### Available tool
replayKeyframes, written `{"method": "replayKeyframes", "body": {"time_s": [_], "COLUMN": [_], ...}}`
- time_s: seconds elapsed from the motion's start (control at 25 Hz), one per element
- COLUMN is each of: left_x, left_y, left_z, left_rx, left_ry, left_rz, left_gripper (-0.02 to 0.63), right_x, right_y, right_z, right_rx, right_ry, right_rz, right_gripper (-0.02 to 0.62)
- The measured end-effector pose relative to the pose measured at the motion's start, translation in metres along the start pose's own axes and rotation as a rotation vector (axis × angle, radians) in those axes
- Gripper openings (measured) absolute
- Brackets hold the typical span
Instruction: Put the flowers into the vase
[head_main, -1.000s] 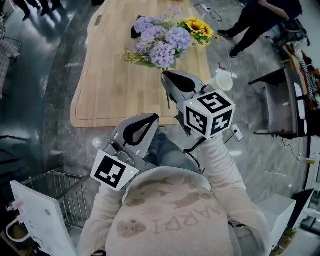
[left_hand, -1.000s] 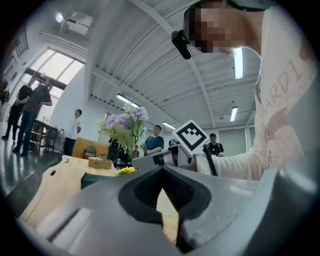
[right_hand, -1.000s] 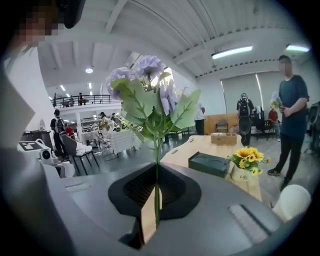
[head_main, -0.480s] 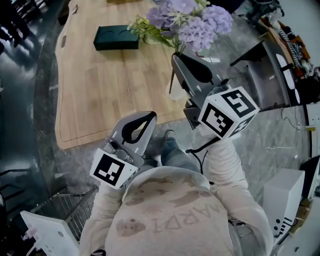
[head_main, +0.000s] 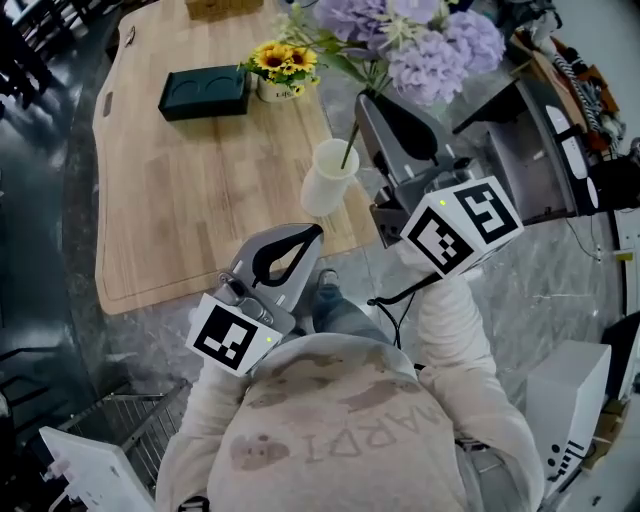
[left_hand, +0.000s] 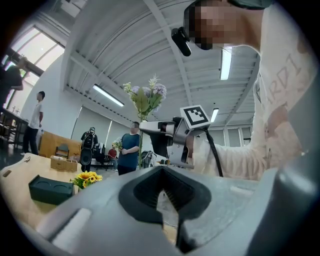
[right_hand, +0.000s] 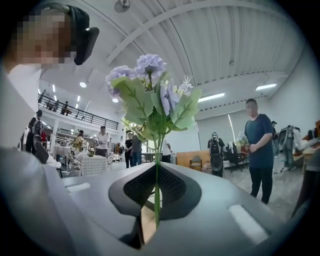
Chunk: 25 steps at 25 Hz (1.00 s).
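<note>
Two grippers in play, and the right gripper (head_main: 372, 108) is clamped tight on the thin green stem of the flowers (head_main: 430, 55), a purple bunch with its blooms up high off the table's far right corner. The stem slants down, its lower tip right at the mouth of the white vase (head_main: 322, 185), which stands upright near the front edge of the wooden table (head_main: 190, 200). The left gripper (head_main: 305, 238) hangs low by the person's body, jaws pressed together on nothing. Further back on the table, a small pot of sunflowers (head_main: 278, 66) sits just beside a dark green box (head_main: 203, 93).
</note>
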<state>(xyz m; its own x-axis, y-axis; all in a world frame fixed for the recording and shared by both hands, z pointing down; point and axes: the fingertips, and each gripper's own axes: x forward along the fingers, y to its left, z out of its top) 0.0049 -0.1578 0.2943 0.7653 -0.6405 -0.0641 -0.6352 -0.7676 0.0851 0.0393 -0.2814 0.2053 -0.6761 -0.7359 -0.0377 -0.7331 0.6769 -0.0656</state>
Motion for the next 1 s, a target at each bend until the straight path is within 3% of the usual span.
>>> {"method": "replayKeyframes", "body": {"time_s": [0.36,0.68,1.0], "left_x": [0.031,0.037,0.033], "left_y": [-0.002,0.004,0.009], "left_z": [-0.008,-0.021,-0.024], "left_rx": [-0.009,-0.023,-0.027], "left_ry": [0.030,0.063,0.073], "left_rz": [0.040,0.068,0.073], "left_gripper": [0.000,0.000,0.000], "right_x": [0.002,0.005,0.005], "right_y": [-0.027,-0.030,-0.026], "right_z": [-0.056,-0.121,-0.150], "right_rx": [-0.013,-0.001,-0.031], "right_ry": [-0.022,0.067,0.121], "right_rz": [0.031,0.035,0.032], "right_gripper": [0.035,0.035,0.040]}}
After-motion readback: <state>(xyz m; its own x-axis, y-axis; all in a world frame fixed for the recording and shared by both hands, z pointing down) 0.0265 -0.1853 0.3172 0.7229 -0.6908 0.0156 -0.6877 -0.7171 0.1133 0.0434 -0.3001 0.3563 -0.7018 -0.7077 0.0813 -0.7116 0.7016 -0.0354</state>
